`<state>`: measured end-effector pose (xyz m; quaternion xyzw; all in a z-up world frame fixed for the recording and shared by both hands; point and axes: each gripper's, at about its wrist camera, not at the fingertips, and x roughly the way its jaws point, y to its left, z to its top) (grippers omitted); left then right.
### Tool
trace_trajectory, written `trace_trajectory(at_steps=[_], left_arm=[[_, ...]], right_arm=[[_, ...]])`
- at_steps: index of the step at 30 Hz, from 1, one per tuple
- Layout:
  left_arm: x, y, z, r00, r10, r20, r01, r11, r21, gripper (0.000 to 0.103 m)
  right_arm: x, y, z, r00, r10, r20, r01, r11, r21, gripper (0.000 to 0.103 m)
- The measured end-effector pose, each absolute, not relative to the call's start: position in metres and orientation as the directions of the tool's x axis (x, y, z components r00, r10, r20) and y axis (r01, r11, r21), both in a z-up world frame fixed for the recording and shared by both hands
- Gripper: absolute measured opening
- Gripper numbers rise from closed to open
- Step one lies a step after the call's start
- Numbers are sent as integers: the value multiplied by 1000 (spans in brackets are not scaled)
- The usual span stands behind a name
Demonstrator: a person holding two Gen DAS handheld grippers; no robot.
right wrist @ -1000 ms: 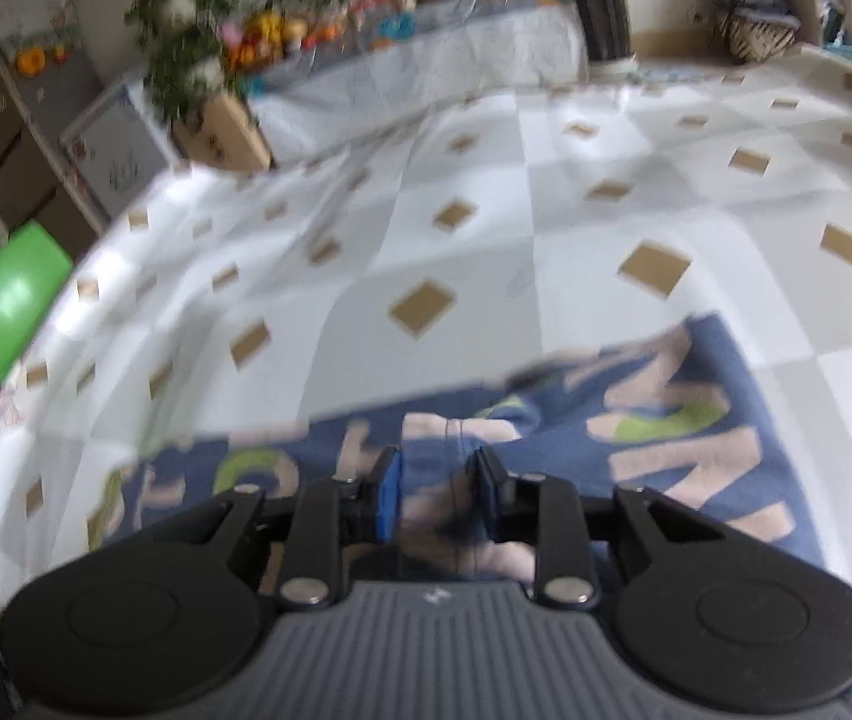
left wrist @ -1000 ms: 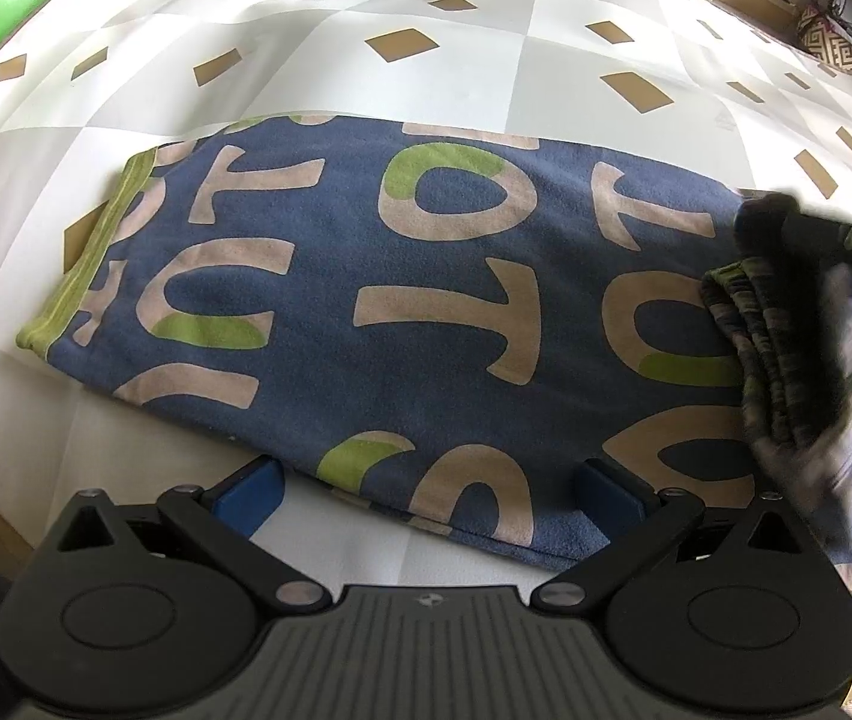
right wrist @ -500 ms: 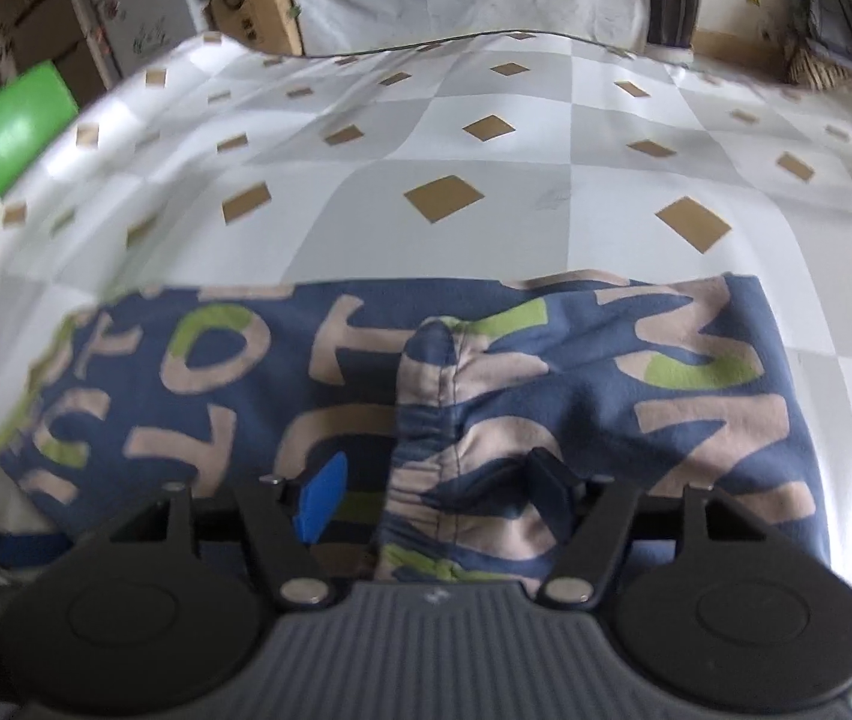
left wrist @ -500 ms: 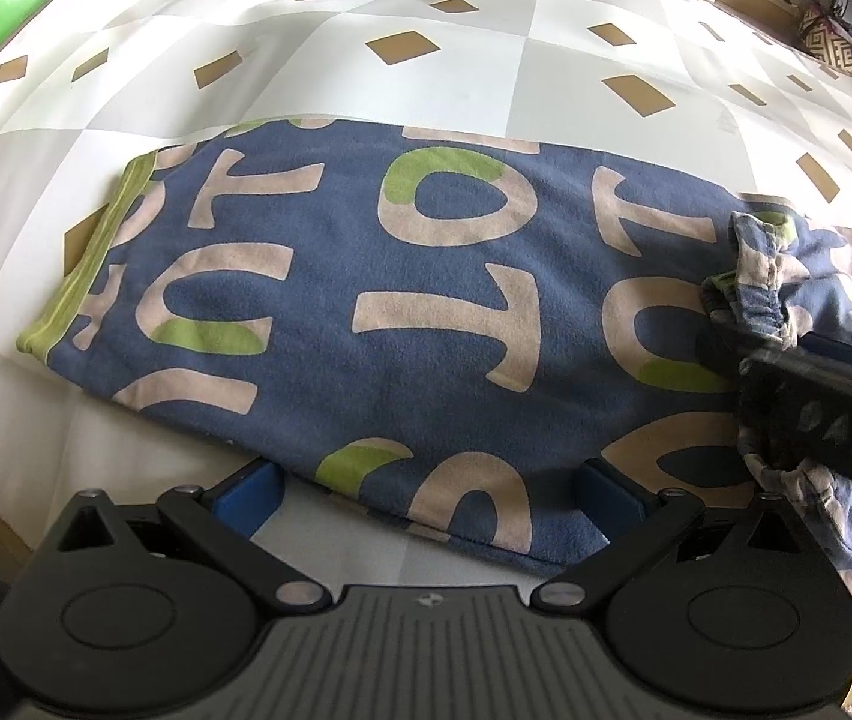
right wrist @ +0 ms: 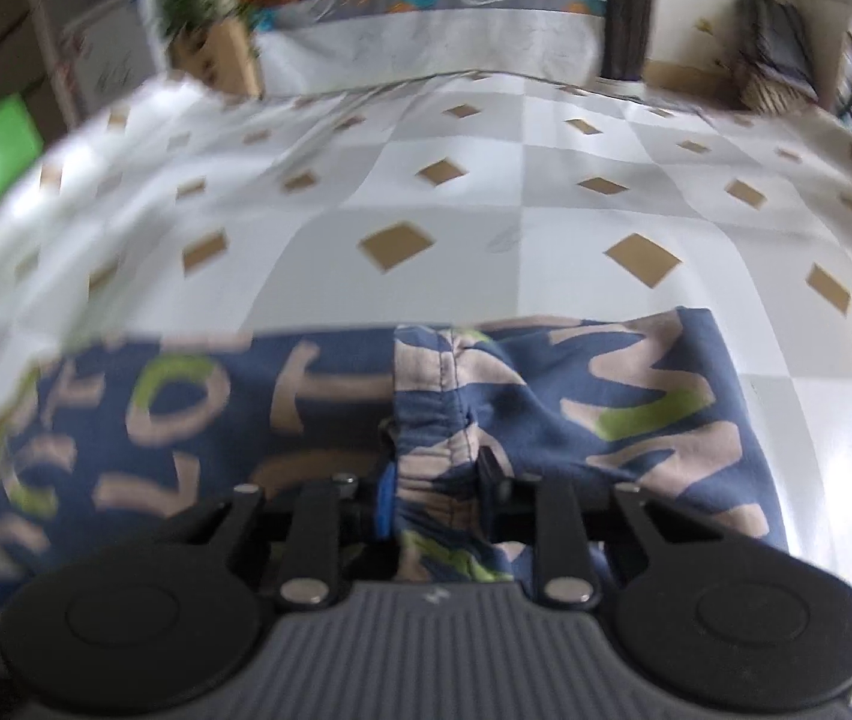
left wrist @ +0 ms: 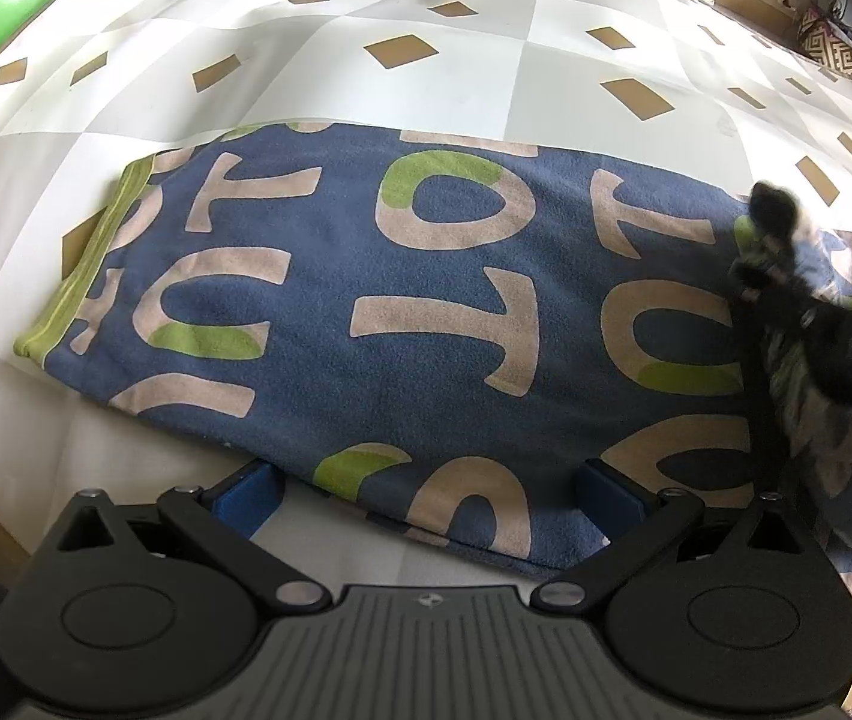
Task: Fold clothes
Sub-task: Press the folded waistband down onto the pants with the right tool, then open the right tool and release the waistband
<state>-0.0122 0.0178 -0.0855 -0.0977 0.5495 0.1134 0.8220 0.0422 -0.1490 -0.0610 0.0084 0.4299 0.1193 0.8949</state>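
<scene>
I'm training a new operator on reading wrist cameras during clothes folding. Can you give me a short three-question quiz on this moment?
1. True or false: the left gripper has its jaws shut on the blue lettered garment.
2. What sits between the fingers of the right gripper? A) a bunched, stitched band of the garment B) a green ball C) nothing
3. Fill in: the garment lies on a white cloth printed with brown ____.

Key
1. False. Its jaws stand wide apart at the garment's near edge, gripping nothing.
2. A. The jaws are closing with the gathered band between them.
3. Diamonds.
</scene>
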Motion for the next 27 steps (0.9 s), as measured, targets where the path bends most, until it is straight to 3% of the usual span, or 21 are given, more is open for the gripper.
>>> trace_trajectory(at_steps=[7, 14, 17, 21, 27], left_arm=[[-12, 16, -86, 373, 83, -924, -298, 954, -35, 103], [-11, 16, -86, 373, 82, -924, -296, 954, -35, 103], [-10, 17, -86, 369, 80, -926, -295, 955, -35, 103], [-8, 16, -86, 364, 81, -928, -302, 953, -36, 103], [-8, 15, -86, 361, 84, -929, -311, 950, -35, 103]], right_arm=[[53, -176, -46, 622, 299, -723, -90, 945, 313, 23], [65, -164, -31, 642, 390, -660, -133, 905, 405, 23], [73, -155, -39, 609, 410, -679, -136, 897, 420, 34], [71, -145, -44, 580, 351, -735, -158, 934, 321, 53], [59, -159, -43, 575, 350, -739, -144, 933, 329, 55]])
